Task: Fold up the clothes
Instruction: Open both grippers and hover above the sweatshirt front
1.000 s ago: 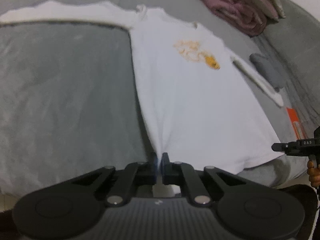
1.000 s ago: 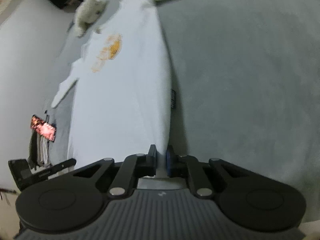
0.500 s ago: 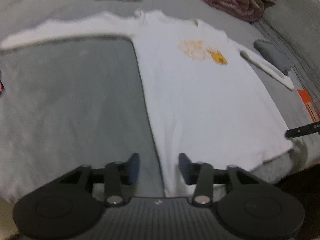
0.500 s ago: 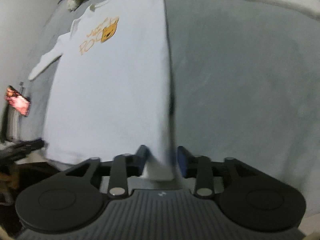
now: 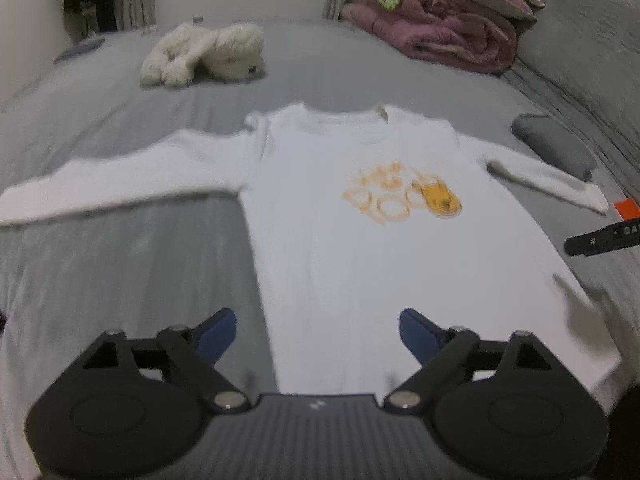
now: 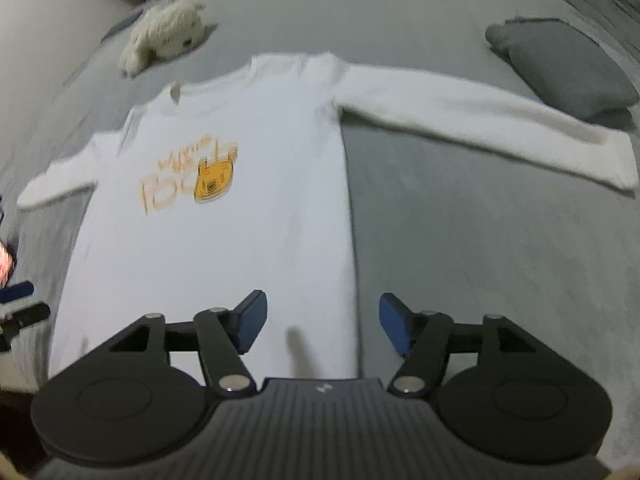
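Shirt (image 5: 360,264): white long-sleeve w/ orange print, lying flat & face up on grey bed cover (image 5: 120,272), both sleeves spread out to the sides, hem toward the cameras. Nothing folded over anywhere visible; laid out like this prob. so the edges & sleeves are easy to reach for folding.

All places rel. to shirt, going L to R:

- Far L: shirt's left-view sleeve (image 5: 120,184) stretched out straight on the cover, cuff runs out of frame.
- Beyond collar, L side: white plush toy (image 5: 204,54), well apart from shirt, not in the way.
- At hem, L side edge: left gripper (image 5: 316,336), fingers wide apart, holding nothing. It straddles the shirt's side edge near the hem corner, likely lined up w/ that edge on purpose.
- At hem, R side edge: right gripper (image 6: 320,320), fingers also wide apart, nothing in them, hovering over the opposite hem corner.
- R sleeve (image 6: 480,120) spread straight out, cuff near a grey pillow (image 6: 560,72) just beyond it.
- Beyond collar, far R: rolled pink blanket (image 5: 448,36) w/ green cloth on top, well apart.
- Orange item (image 5: 628,208) just past R cuff, too small to ID.

Frames are motion-blurred, so can't tell if grippers touch the fabric. Stage: shirt flat & unfolded as it lies now.
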Tool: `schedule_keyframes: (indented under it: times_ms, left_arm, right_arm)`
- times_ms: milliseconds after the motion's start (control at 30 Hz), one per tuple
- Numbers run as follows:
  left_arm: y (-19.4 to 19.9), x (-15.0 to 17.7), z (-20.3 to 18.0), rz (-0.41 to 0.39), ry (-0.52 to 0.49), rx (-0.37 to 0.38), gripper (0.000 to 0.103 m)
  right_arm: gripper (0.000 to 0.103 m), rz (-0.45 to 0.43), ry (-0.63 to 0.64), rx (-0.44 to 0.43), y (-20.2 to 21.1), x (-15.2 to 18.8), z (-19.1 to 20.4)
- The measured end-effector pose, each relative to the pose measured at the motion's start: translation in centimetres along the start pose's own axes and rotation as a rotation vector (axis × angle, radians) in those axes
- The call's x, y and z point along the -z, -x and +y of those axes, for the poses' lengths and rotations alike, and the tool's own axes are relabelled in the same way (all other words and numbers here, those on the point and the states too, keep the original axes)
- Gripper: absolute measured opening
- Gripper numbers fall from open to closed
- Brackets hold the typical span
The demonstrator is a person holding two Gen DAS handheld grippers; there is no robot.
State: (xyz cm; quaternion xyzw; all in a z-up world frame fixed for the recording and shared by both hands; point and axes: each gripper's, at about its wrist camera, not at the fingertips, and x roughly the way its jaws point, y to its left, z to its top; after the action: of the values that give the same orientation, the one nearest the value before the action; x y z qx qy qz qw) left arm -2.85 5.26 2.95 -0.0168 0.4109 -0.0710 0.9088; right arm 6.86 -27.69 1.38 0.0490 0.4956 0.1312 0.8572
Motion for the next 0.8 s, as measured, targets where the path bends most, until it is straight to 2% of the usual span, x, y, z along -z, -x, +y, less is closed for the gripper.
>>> schedule_keyframes:
  times_ms: [133,233,367,433,600,800]
  left_arm:
    - [-2.2,-1.6,-1.2,-0.091,-0.033,0.01,0.1]
    - [-4.5,-2.5,-1.8,-0.147,-0.055,0.025,0.101]
    - [-7.8,-3.0,-1.7,-0.183,-0.058,0.04,0.102]
    - [-9.3,-2.8,-1.3,-0.204,-0.056,0.043,0.102]
    - [-12.2,-2.2,-0.8,-0.18,-0.042,0.019,0.103]
    - [-12.3,-2.4,-1.3,-0.163,-0.077,-0.011,0.103]
  right_arm:
    - [0.077,-0.084,0.014,0.012,-1.3,-1.4,2.0]
    - [0.085,-0.168,0.069,-0.009,-3.1,-2.4,4.0]
    - [0.097,-0.273,0.158,-0.016,-6.0,-3.2,6.2]
    - [0.1,-0.304,0.183,-0.016,-7.4,-3.3,6.4]
    - [0.103,-0.348,0.18,-0.012,-11.0,-2.6,5.2]
    - [0.103,-0.352,0.213,-0.013,-10.8,-2.5,5.1]
